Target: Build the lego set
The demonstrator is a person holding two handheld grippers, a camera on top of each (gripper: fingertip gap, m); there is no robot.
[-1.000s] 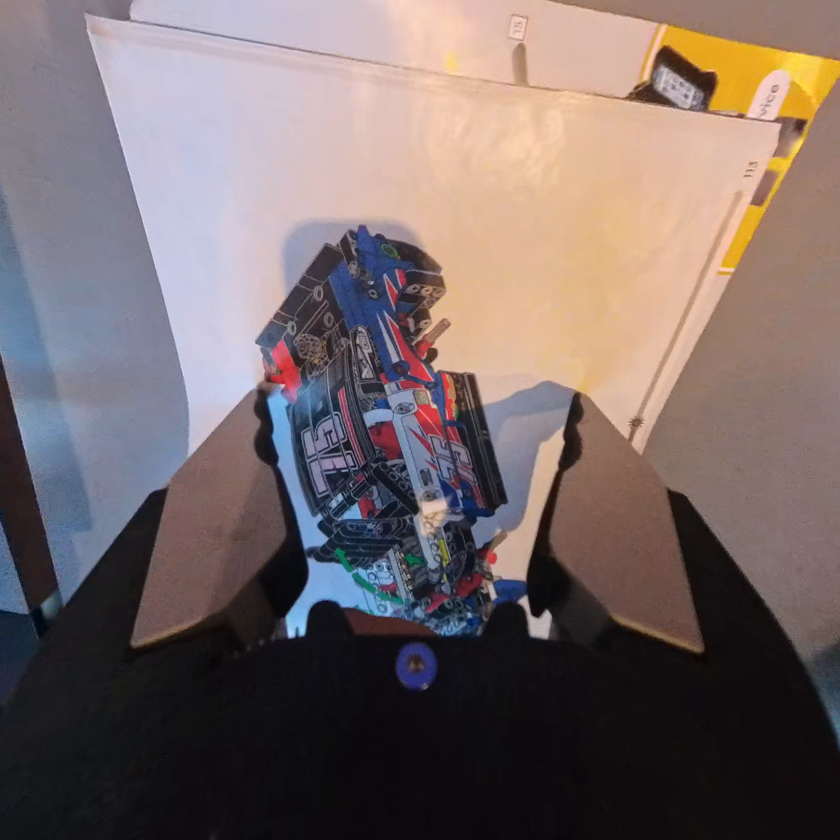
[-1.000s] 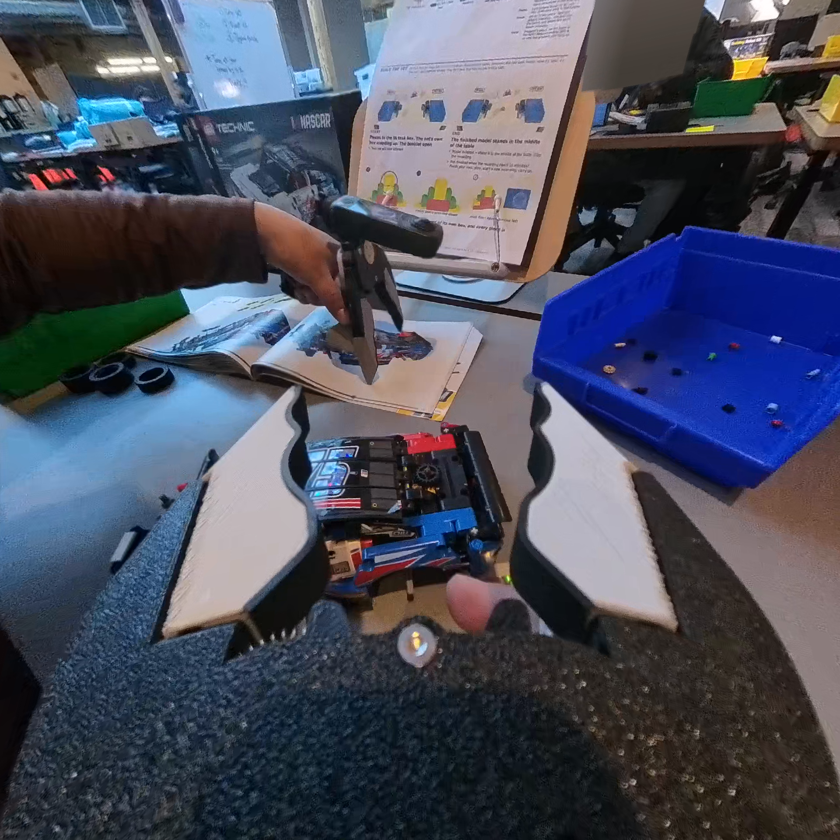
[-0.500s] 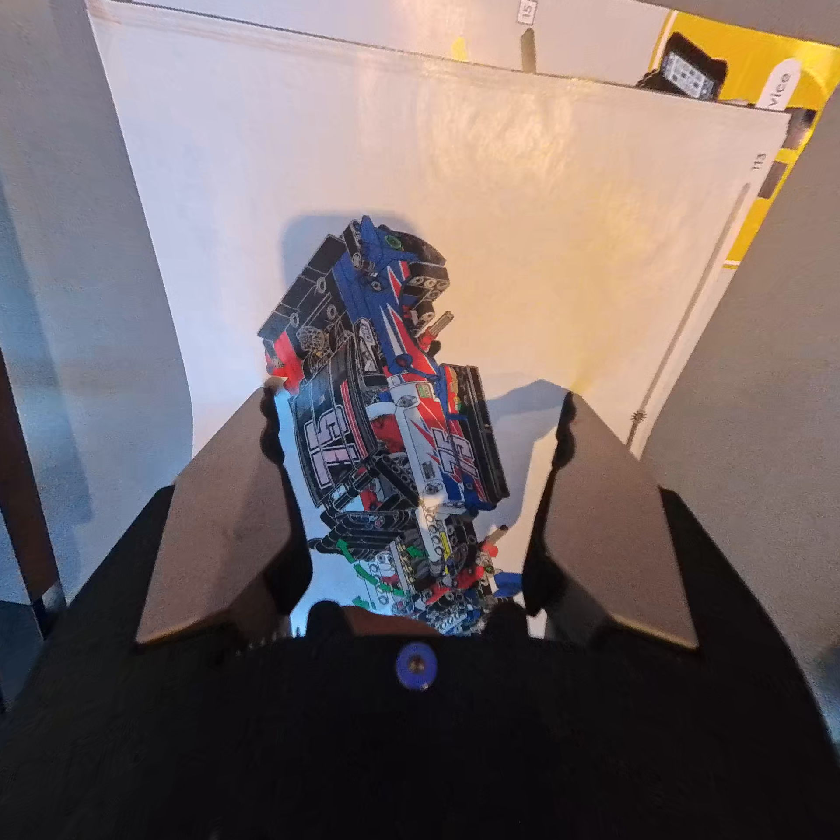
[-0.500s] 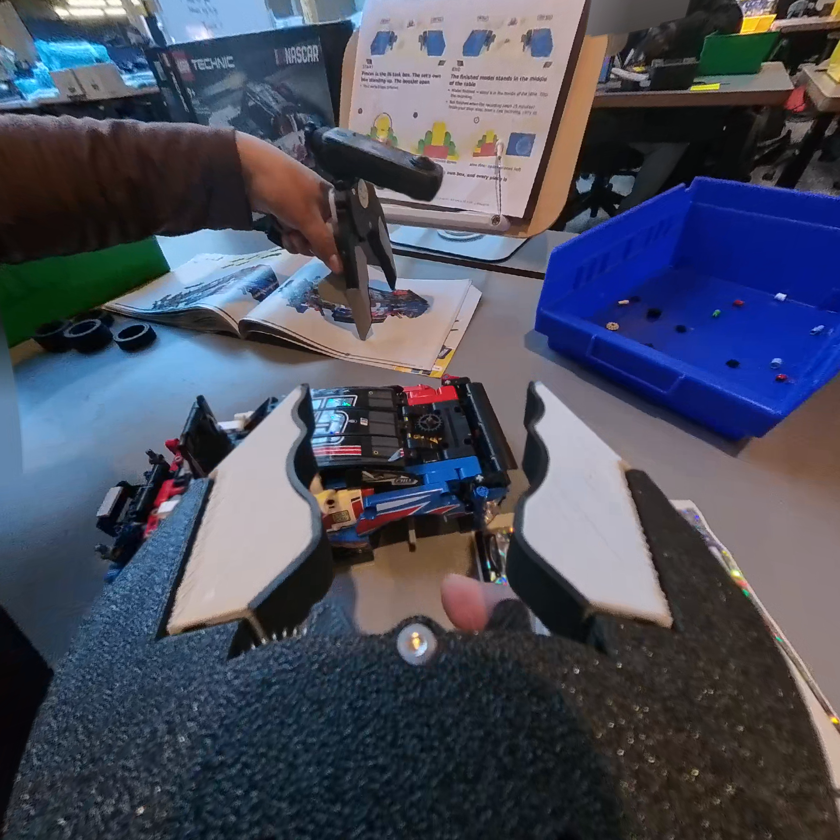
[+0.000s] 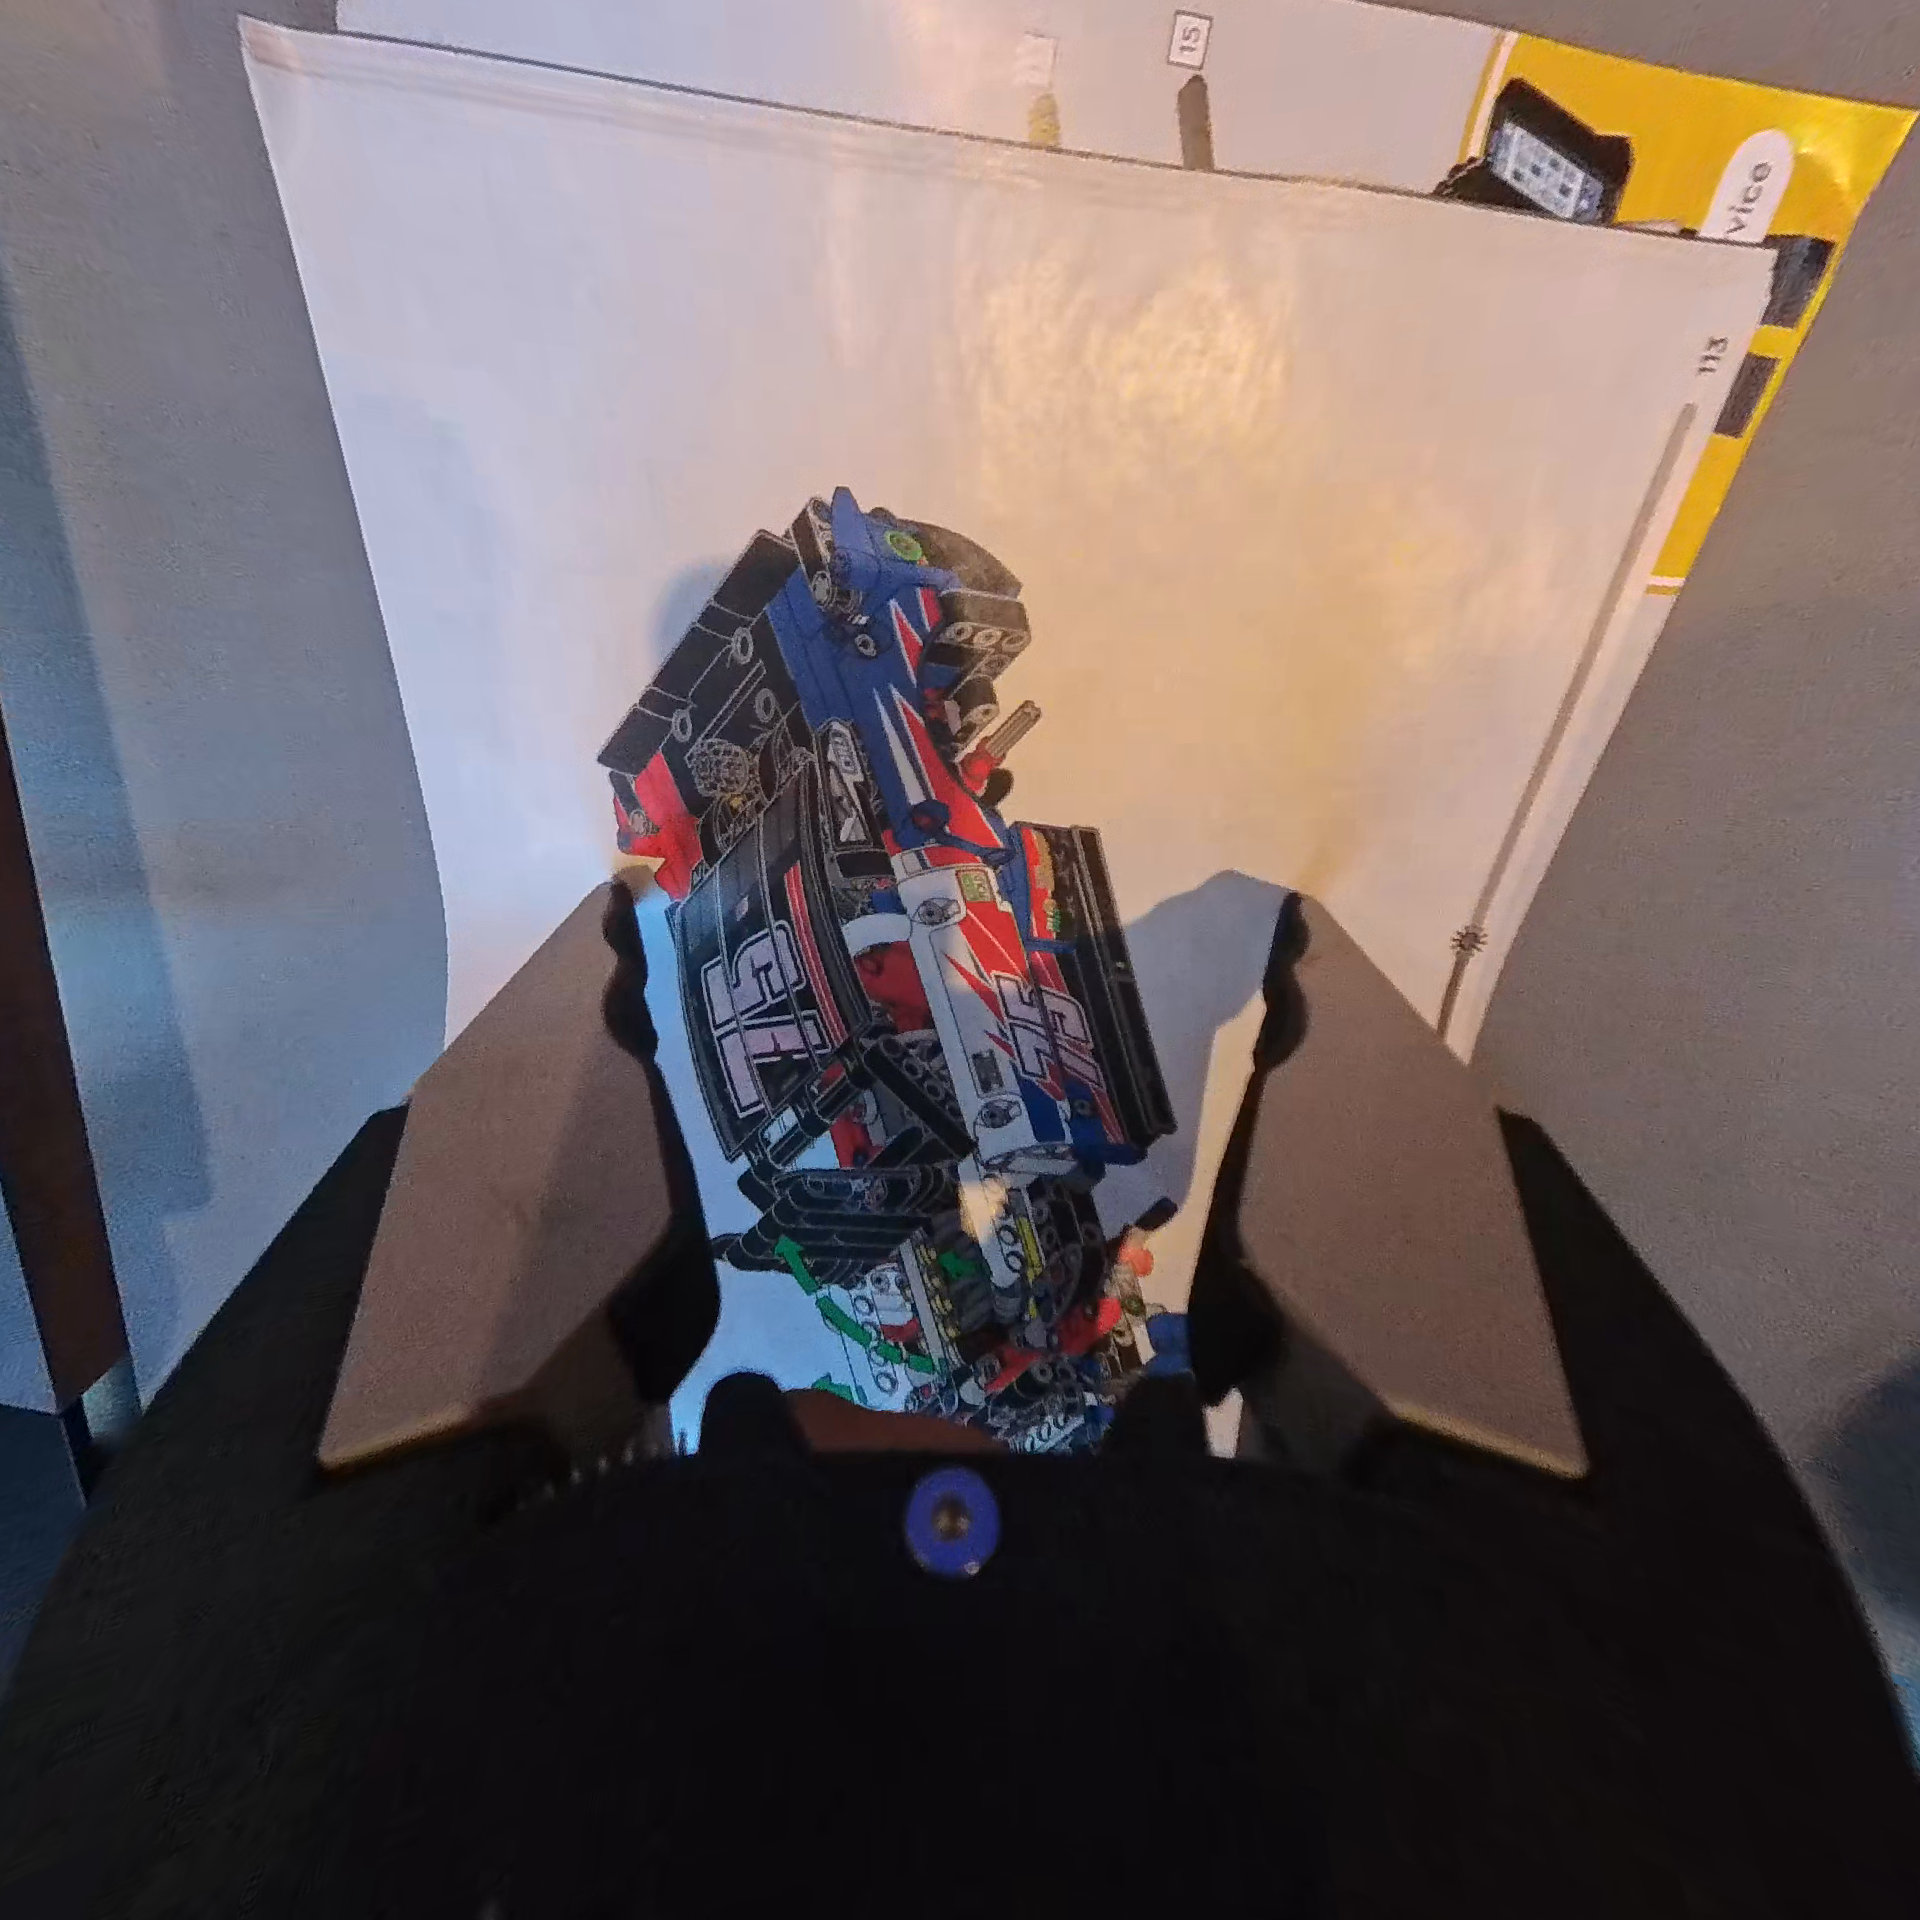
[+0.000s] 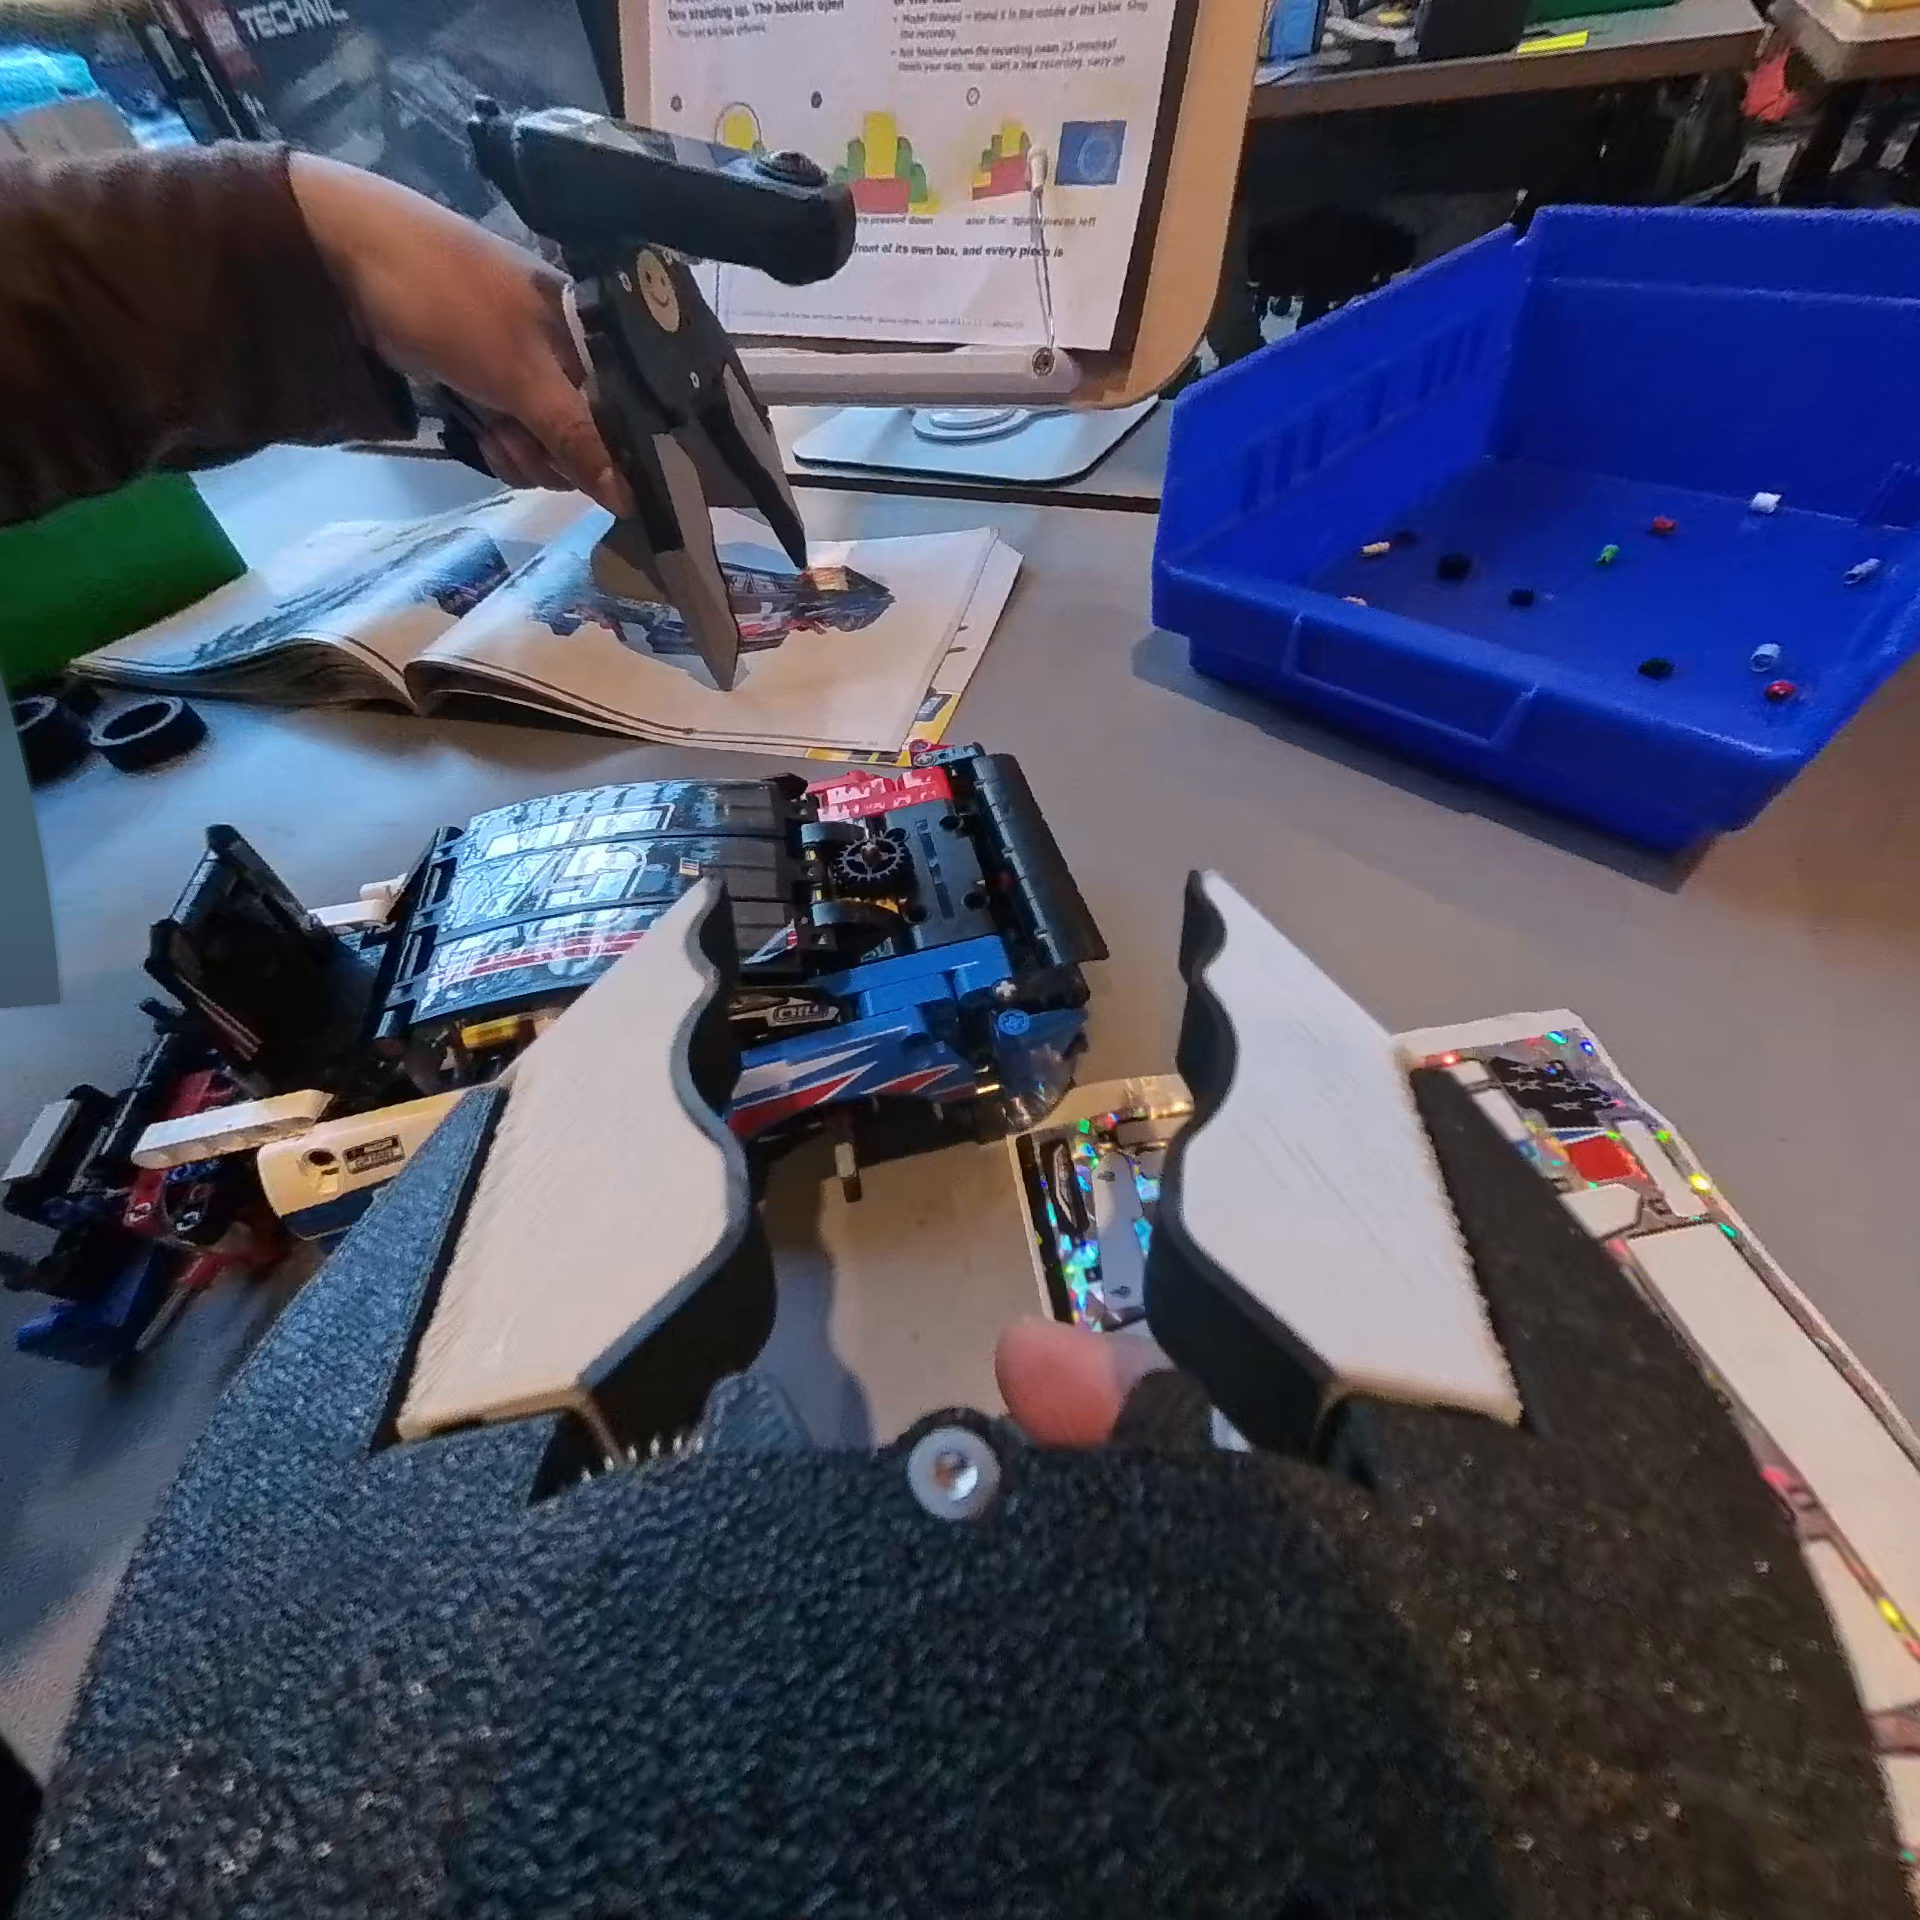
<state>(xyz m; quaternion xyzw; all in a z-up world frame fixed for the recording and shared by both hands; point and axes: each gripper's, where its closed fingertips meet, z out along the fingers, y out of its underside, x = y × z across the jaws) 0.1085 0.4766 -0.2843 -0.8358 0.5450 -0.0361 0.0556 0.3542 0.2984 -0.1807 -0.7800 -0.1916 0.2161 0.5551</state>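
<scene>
Blue, black and red, the toy car (image 6: 644, 987) lies on the grey table (image 6: 1299, 831), just ahead of the right gripper (image 6: 956, 1039). Its long axis runs left to right across the right wrist view: the tail with the flat black spoiler points right toward the blue bin (image 6: 1558, 665), and the unfinished nose points left. The right gripper's white fingers (image 6: 582, 1174) stand well apart, holding nothing. A shiny sticker sheet (image 6: 1558, 1143) lies under its right finger. Farther back, a hand (image 6: 468, 343) holds the left gripper (image 6: 764, 613) tips-down over the open booklet (image 6: 862, 665); its dark fingers are spread and empty. In the left wrist view, the left gripper (image 5: 945, 966) frames the printed car picture (image 5: 883, 935) on the white page (image 5: 727, 364). Small loose pieces (image 6: 1608, 554) dot the bin floor, and black tyres (image 6: 145, 732) sit at the left edge.
</scene>
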